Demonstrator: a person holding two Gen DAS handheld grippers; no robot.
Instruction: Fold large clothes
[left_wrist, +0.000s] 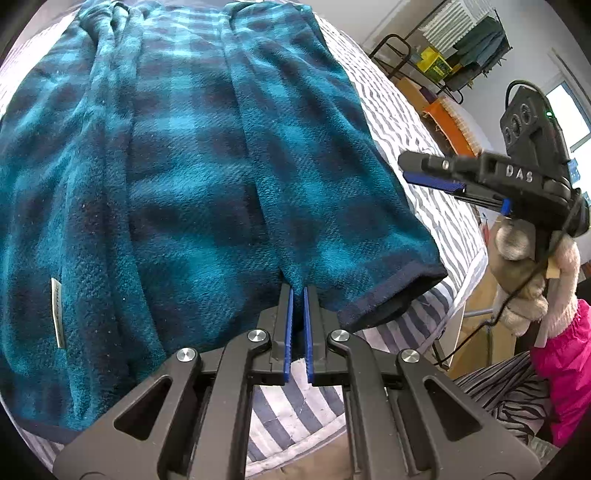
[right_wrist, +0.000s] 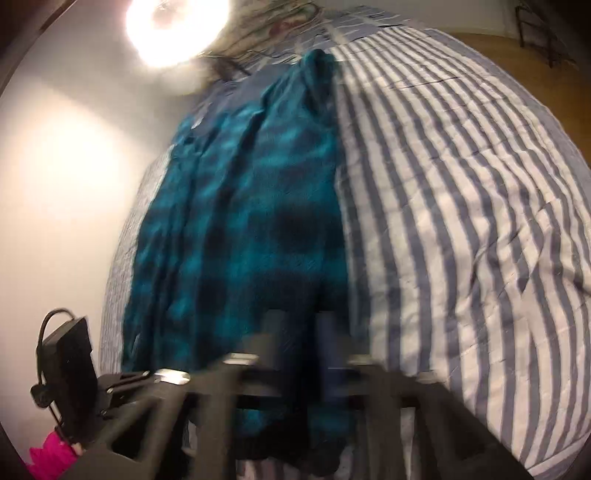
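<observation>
A: Where is the garment lying?

B: The teal plaid fleece (left_wrist: 207, 155) is spread lengthwise on the striped bedspread (left_wrist: 417, 122), reaching away from both cameras. Its dark-bound hem (left_wrist: 391, 295) is the near edge, and a white label (left_wrist: 57, 314) sits on the left part.

A: And the left gripper?

B: The left gripper (left_wrist: 297, 291) is clenched at that near hem. Its blue pads (left_wrist: 288, 332) stand almost together, with a ridge of fleece pinched at the tips.

A: The right one?

B: From the left wrist view, the right gripper (left_wrist: 436, 181) hangs above the bedspread, just off the fleece's right edge, carried by a gloved hand (left_wrist: 524, 273) with a pink sleeve (left_wrist: 569, 369). Its own view is blurred; the jaws stand apart over the near corner of the fleece, but I cannot tell whether the pads press on it.

A: Any room at the sides?

B: To the right of the fleece there is a wide bare stretch of bedspread in the right wrist view. On the left only a narrow strip shows before a pale wall (right_wrist: 55, 184). Beyond the bed's right side stand a rack (left_wrist: 461, 48) and an orange box (left_wrist: 450, 125).
</observation>
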